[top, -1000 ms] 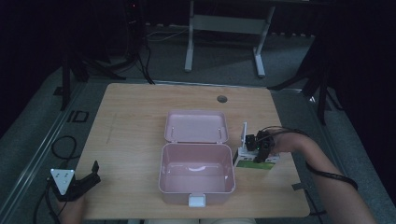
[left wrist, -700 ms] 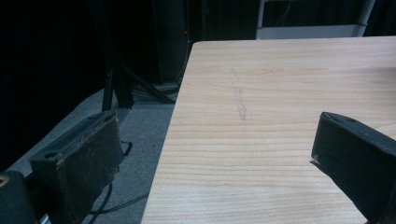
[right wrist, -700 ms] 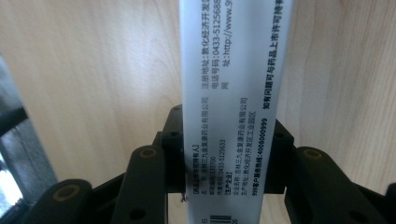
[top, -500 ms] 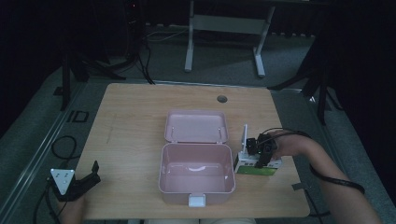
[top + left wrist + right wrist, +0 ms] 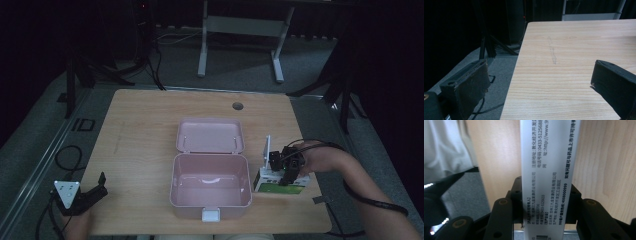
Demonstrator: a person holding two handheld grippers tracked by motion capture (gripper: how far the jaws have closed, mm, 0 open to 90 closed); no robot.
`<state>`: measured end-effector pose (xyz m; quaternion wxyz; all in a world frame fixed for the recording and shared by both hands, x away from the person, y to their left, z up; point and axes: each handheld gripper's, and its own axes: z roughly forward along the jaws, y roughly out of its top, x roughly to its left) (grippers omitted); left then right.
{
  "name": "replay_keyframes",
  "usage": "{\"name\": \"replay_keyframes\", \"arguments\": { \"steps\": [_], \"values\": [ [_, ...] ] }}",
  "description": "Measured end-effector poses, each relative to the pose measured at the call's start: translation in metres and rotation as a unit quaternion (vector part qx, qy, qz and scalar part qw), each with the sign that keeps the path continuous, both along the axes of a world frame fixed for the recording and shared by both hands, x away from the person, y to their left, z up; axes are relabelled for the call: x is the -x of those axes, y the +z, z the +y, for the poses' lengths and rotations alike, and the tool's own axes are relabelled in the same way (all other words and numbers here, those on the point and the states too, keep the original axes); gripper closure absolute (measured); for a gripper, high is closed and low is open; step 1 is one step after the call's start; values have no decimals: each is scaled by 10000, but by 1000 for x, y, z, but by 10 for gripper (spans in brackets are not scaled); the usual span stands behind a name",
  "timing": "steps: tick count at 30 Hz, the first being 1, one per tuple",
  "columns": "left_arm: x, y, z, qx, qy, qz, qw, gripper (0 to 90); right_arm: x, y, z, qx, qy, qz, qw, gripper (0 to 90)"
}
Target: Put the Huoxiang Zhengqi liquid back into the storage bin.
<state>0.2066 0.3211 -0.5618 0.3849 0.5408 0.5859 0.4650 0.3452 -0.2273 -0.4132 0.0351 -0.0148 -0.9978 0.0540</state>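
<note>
Where black pads clamp, slim printed cardboard box (image 5: 548, 170)

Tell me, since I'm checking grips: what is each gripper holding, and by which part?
The right gripper clamps the white and green box across its narrow printed side. The left gripper stands open, holding nothing.

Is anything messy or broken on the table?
Nothing stands out. The pink lunch box sits open and empty with its lid laid flat, and the right gripper holds a white-and-green medicine box beside it.
</note>
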Motion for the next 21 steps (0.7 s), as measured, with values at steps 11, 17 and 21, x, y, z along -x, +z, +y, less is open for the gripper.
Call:
{"name": "replay_keyframes", "arguments": {
  "steps": [11, 17, 21],
  "values": [
    [0, 0, 0, 1, 11, 5, 10000, 21, 20, 54, 5, 17, 59, -128, 9999, 621],
    [0, 0, 0, 2, 11, 5, 10000, 22, 29, 80, 14, 24, 74, -224, 9997, 620],
    [0, 0, 0, -3, 7, 7, 10000, 21, 33, 97, 23, -50, 95, -320, 9994, 620]
  ]
}}
